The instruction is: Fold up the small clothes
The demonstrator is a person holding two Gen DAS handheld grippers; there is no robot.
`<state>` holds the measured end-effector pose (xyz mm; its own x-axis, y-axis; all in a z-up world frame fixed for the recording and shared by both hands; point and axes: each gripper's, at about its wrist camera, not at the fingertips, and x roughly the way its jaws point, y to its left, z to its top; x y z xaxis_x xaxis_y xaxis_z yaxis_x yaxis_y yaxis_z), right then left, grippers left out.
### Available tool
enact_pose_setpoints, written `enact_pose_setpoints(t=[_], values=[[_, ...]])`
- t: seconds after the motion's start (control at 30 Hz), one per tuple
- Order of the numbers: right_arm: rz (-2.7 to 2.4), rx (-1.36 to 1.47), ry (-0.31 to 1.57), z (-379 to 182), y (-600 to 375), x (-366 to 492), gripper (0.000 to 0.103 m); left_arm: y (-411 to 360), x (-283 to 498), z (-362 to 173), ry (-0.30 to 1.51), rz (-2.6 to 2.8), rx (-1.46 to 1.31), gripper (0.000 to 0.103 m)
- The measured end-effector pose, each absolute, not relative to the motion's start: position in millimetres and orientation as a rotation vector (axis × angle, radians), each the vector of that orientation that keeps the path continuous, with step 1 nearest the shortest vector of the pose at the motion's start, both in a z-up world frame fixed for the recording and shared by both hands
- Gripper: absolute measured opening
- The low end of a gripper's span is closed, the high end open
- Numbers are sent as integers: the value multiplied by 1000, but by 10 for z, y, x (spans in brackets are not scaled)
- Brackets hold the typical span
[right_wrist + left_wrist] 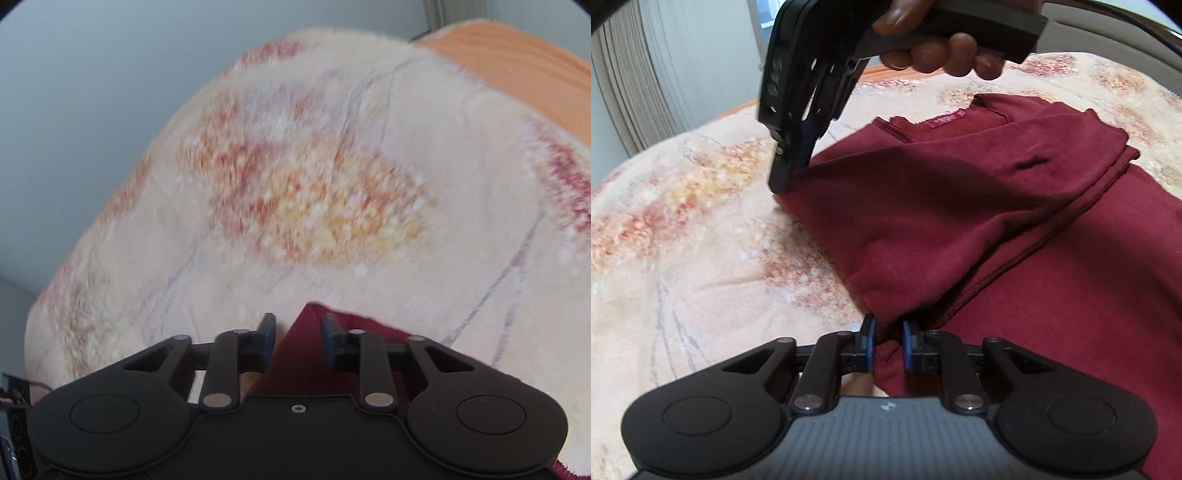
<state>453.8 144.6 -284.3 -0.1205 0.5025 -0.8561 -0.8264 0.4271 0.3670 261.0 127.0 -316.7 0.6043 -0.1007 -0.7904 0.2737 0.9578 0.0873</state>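
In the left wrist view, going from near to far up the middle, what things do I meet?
Left gripper with jaws on the cloth → dark red knit garment → its pink neck label → cream floral blanket → hand holding the right gripper.

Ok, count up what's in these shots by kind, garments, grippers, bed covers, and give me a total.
Maroon garment: 1
Grippers: 2, the left gripper and the right gripper, each gripping the garment's cloth
Floral blanket: 1
Orange cover: 1
Total: 5
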Motion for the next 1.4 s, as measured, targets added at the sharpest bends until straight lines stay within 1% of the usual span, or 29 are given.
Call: enact_pose_setpoints(t=[0.03, 0.13, 0.23, 0.27, 0.3, 0.33, 0.4, 0.43, 0.47, 0.5, 0.53, 0.7, 0.73, 0.8, 0.87, 0.9, 0.97, 1.1, 1.13, 1.17, 1.2, 1.3, 1.33, 1.37, 1.4], values=[[1154, -333, 1231, -2848, 1454, 4552, 2, 1292, 2605, -3166, 898, -223, 192, 11], [1089, -217, 1205, -2815, 1414, 4672, 1, 1363, 2553, -3149, 892, -207, 128, 10], [1045, -219, 1186, -2878, 1389, 4647, 1, 1402, 2482, -3168, 890, -151, 99, 10], [1026, -198, 1179, -2885, 1364, 4632, 7, 1408, 2468, -3161, 889, -124, 98, 11], [1019, -140, 1177, -2865, 1302, 4634, 12, 1409, 2451, -3133, 889, -112, 89, 13], [1017, -68, 1163, -2809, 1211, 4637, 18, 1415, 2428, -3084, 882, -99, 80, 14], [1003, 57, 1103, -2638, 948, 4609, 28, 1448, 2348, -2963, 852, -89, 49, 18], [991, 100, 1071, -2559, 779, 4572, 36, 1473, 2320, -2906, 836, -82, 32, 18], [975, 132, 1044, -2504, 599, 4524, 40, 1491, 2290, -2841, 819, -72, 14, 19], [958, 159, 1029, -2472, 392, 4465, 41, 1507, 2273, -2785, 806, -67, -5, 26], [938, 174, 1029, -2470, 189, 4402, 41, 1514, 2278, -2736, 794, -64, -18, 29], [816, 87, 1081, -2674, -631, 3952, 43, 1387, 2570, -2638, 762, -101, -40, 35], [799, 50, 1086, -2720, -733, 3857, 43, 1320, 2668, -2662, 766, -112, -28, 36], [765, -63, 1091, -2832, -905, 3670, 43, 1181, 2843, -2754, 792, -137, 10, 43], [705, -143, 1107, -2967, -1119, 3572, 44, 1028, 2989, -2923, 851, -159, 82, 47], [656, -160, 1116, -3027, -1271, 3553, 44, 985, 3016, -3019, 883, -154, 124, 46], [580, -91, 1119, -3074, -1647, 3558, 43, 951, 2968, -3129, 905, -152, 170, 46], [469, 32, 1105, -3027, -2234, 3525, 43, 995, 2820, -3066, 915, -109, 158, 47], [461, 58, 1099, -3007, -2325, 3495, 44, 1011, 2780, -3040, 918, -93, 143, 50], [458, 74, 1095, -2985, -2381, 3470, 46, 1031, 2718, -3022, 925, -70, 137, 60], [455, 78, 1091, -2972, -2429, 3435, 47, 1037, 2662, -3018, 937, -51, 135, 61], [441, 82, 1085, -2940, -2523, 3314, 49, 1041, 2488, -3009, 981, -27, 140, 61], [433, 87, 1079, -2908, -2550, 3269, 54, 1034, 2394, -2971, 984, -24, 140, 61], [431, 93, 1068, -2876, -2580, 3208, 63, 1018, 2304, -2938, 989, -21, 136, 61], [429, 105, 1058, -2847, -2607, 3141, 66, 999, 2211, -2905, 997, -19, 128, 61]])
